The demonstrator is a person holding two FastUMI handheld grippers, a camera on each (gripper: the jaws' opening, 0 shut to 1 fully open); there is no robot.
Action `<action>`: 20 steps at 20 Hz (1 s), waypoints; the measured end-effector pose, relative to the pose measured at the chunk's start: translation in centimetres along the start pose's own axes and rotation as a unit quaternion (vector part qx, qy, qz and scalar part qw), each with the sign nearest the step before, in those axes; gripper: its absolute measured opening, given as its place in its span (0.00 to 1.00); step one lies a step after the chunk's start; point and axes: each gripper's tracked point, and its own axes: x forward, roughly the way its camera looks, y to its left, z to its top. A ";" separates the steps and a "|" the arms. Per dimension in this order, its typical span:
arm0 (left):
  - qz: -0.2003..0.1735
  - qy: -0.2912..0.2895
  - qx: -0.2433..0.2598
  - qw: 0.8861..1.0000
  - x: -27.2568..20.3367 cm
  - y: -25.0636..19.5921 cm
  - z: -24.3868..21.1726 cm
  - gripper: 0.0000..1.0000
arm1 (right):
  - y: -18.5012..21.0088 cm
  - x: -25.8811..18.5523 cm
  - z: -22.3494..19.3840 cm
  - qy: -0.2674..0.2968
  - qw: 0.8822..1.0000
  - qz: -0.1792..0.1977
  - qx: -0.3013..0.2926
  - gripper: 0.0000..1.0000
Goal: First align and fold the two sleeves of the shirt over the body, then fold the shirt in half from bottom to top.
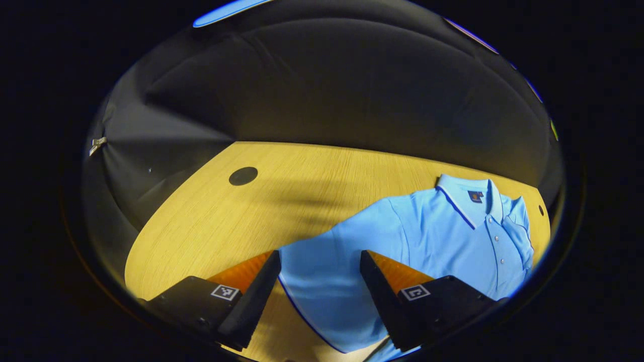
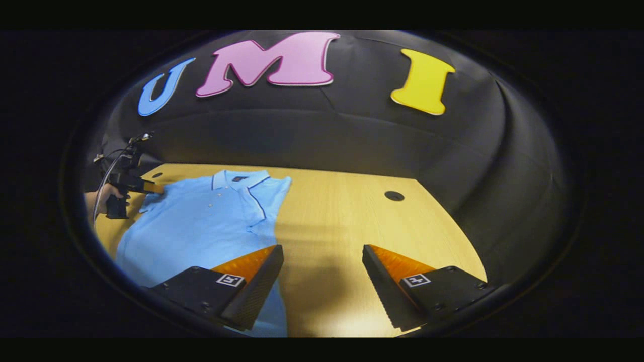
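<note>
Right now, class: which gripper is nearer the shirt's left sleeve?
Left. The left gripper hangs open over the sleeve; the right gripper is open over table beside the shirt's other edge.

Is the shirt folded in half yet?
Not yet. The shirt lies full length on the table, collar uncovered, body reaching past the right claw.

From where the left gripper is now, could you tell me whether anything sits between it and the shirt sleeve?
Nothing visible does. The left gripper is open directly over the sleeve of the blue shirt, on the bare wooden table.
</note>
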 end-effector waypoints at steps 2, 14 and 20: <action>-0.015 0.002 0.013 1.000 0.0 -0.6 0.1 0.98 | -0.9 -0.1 -0.6 0.004 1.000 -0.007 0.012 0.97; 0.039 -0.030 0.096 0.994 -0.6 -3.1 1.9 0.06 | -2.2 -0.4 -1.4 0.001 0.999 -0.010 0.033 0.97; -0.010 -0.104 0.185 0.977 -4.9 -13.6 6.1 0.06 | -2.9 -1.8 -3.0 0.012 0.999 -0.017 0.046 0.98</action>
